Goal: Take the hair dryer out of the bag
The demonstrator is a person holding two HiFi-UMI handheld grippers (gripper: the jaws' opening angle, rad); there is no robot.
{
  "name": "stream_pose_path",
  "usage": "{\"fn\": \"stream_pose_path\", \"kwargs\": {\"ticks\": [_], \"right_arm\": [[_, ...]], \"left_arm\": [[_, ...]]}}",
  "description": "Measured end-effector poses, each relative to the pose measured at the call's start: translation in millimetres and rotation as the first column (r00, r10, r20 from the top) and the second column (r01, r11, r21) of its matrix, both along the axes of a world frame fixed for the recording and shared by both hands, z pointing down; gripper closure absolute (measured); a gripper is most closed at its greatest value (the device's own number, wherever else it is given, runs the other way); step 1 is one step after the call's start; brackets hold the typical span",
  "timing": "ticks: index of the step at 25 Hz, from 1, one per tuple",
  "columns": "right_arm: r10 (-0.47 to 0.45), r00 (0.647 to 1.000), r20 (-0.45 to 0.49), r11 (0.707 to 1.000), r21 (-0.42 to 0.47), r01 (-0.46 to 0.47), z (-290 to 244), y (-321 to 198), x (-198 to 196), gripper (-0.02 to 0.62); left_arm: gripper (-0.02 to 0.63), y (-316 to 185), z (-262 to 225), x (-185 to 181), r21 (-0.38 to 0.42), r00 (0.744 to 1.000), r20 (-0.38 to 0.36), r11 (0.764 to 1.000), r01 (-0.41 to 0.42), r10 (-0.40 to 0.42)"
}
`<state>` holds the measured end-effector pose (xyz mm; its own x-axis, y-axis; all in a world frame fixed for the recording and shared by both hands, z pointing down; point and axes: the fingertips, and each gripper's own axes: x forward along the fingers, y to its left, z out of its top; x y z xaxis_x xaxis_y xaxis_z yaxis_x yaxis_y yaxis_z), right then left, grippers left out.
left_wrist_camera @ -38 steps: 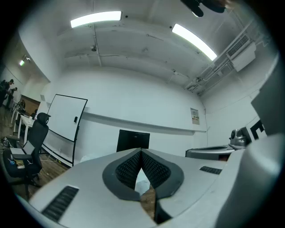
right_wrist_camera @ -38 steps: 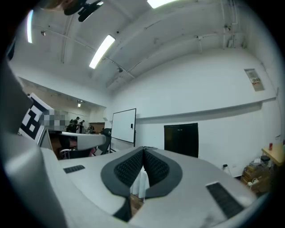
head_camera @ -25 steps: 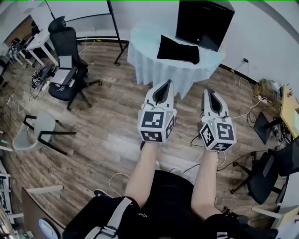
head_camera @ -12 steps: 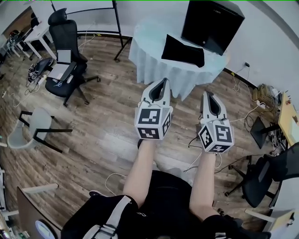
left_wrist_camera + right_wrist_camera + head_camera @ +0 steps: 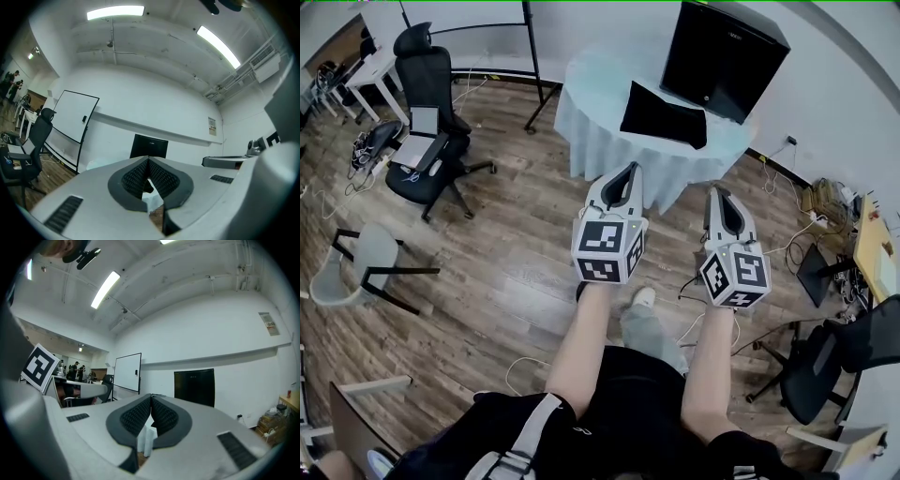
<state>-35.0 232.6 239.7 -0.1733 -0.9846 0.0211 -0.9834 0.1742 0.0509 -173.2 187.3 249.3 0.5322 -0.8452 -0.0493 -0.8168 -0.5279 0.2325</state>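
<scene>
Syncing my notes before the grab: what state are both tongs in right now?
Left tongs: closed, holding nothing.
Right tongs: closed, holding nothing.

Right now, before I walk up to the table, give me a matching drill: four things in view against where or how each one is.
1 black bag
2 black box
3 black office chair
4 left gripper

A shut, holding nothing
B lying flat on the table
C upright behind the bag, near the wall
D on the floor, far left

Pairs: 1-B, 2-C, 3-D, 4-A
</scene>
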Motion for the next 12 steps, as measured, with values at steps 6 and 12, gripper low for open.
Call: {"fn": "stream_pose_path", "kwargs": {"ticks": [6, 12], "right_arm": [[-0.028, 0.999, 0.03, 1.0, -0.01, 0.028, 11, -38, 7, 0.594], [-0.017, 0.997, 0.072, 0.999, -0.031, 0.019, 24, -80, 37, 0.594]], "left_arm": [[0.603, -35, 9, 2, -0.016, 0.999, 0.019, 0.999, 0.035, -0.035], [0.603, -74, 21, 33, -0.047, 0.999, 0.038, 0.999, 0.02, -0.018]]}}
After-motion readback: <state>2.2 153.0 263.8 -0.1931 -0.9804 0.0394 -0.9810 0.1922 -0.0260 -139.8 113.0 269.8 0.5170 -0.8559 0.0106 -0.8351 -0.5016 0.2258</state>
